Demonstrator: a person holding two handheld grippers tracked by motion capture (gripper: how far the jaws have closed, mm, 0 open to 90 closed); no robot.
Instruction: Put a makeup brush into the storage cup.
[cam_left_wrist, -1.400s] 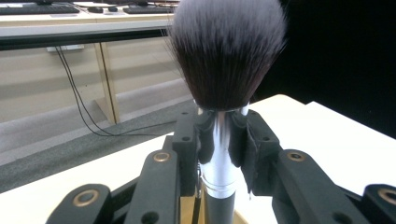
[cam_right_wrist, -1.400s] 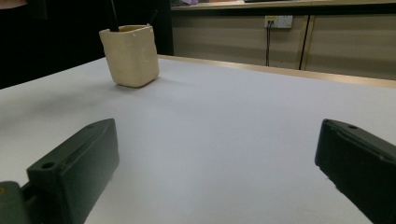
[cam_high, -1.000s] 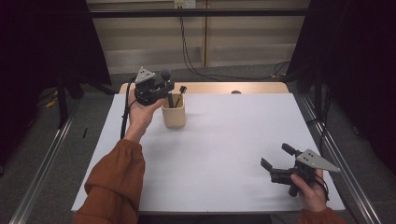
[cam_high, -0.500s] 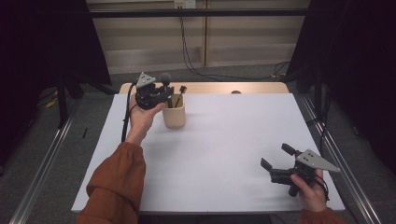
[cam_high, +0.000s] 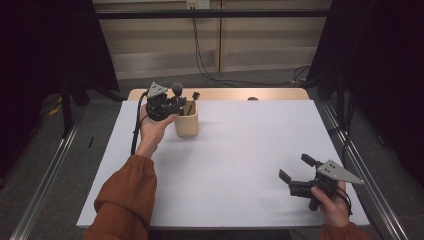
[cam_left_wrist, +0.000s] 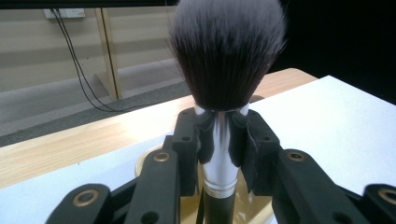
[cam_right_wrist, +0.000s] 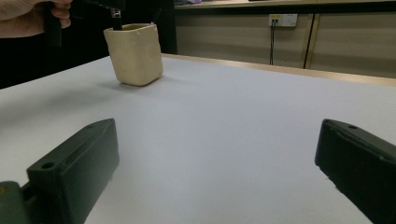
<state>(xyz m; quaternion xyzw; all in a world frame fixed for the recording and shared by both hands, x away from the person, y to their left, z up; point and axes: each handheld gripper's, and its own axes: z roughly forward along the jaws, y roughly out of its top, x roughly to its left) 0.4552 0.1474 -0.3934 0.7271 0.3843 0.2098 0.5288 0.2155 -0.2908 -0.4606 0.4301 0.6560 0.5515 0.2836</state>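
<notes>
Two grippers: left gripper (cam_high: 176, 102) clamped on makeup brush (cam_left_wrist: 227, 60) ferrule, brush upright over beige cup (cam_high: 186, 120) at far left of white table (cam_high: 240, 165). Right gripper (cam_high: 298, 174) near right, jaws apart, nothing between.

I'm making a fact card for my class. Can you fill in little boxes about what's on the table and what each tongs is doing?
Left tongs: shut on the makeup brush, gripping its silver collar, bristles up
Brush place: over the beige cup, handle pointing down into it
Cup: upright near the far left of the white table, another dark tool stands in it
Right tongs: open, holding nothing, low over the table's near right
</notes>
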